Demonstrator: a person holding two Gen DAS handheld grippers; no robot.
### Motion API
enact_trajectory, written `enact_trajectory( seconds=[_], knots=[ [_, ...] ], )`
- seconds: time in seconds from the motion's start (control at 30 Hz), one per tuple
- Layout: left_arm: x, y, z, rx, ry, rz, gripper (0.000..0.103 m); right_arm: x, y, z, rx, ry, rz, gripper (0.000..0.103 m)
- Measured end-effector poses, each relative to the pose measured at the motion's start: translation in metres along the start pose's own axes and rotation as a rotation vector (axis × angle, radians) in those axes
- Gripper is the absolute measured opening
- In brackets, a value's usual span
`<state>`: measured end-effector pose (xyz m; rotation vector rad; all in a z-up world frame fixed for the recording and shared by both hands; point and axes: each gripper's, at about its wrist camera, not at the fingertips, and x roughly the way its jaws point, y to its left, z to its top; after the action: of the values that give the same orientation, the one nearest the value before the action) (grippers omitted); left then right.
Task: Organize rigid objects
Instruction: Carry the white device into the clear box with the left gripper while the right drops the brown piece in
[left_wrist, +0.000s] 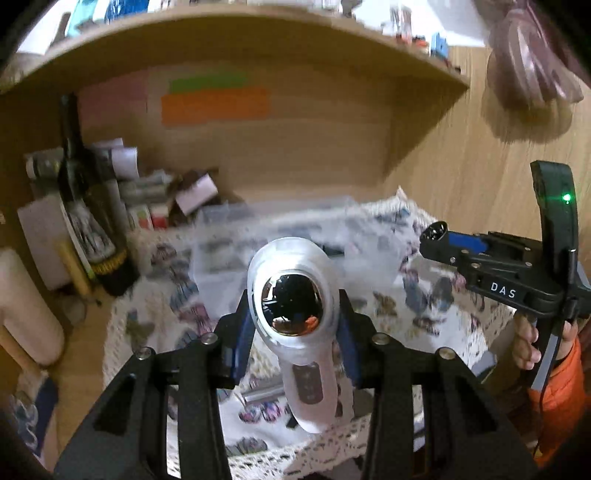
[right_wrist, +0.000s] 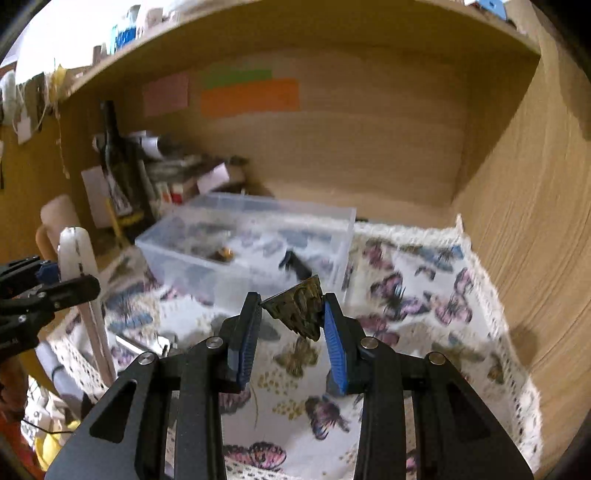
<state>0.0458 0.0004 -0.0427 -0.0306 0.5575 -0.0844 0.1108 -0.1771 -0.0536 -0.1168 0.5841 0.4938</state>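
Two black hand-held grippers with blue finger pads appear, one per hand. Left gripper, at the lower centre of the left wrist view, is clamped on one white handheld device with a mirrored chrome oval head. Its chrome face looks back toward the camera. Its long axis runs from the head, at the centre of the frame, down to the handle end at lower centre, tilted slightly right. The device sits between the two fingers, gripped at its head, with the handle hanging below the pads.

Right gripper, at the lower centre of the right wrist view, is closed on one small dark bronze embossed plate. It is roughly triangular, one corner pointing left against the left pad, its right edge against the right pad. It is held at the fingertips, tilted.

Both are held above one white cloth printed with butterflies and edged in lace, spread inside a wooden shelf compartment. One clear plastic storage box sits on the cloth at the centre, beyond the plate; its contents are blurred. One dark glass bottle stands at the left.
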Motion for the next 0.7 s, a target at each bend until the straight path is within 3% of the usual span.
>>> enact_trajectory(
  seconds=[0.2, 0.47, 0.7],
  knots=[
    [-0.002, 0.008, 0.034, 0.010, -0.083, 0.047, 0.041, -0.005, -0.006, 0.022, 0.015, -0.068, -0.007, 0.031],
    [0.025, 0.025, 0.081, -0.008, -0.112, 0.092, 0.041, 0.005, -0.013, 0.046, 0.015, -0.103, -0.011, 0.031],
    [0.057, 0.032, 0.103, 0.005, -0.126, 0.148, 0.041, 0.028, -0.018, 0.062, 0.019, -0.093, -0.014, 0.031]
  ],
)
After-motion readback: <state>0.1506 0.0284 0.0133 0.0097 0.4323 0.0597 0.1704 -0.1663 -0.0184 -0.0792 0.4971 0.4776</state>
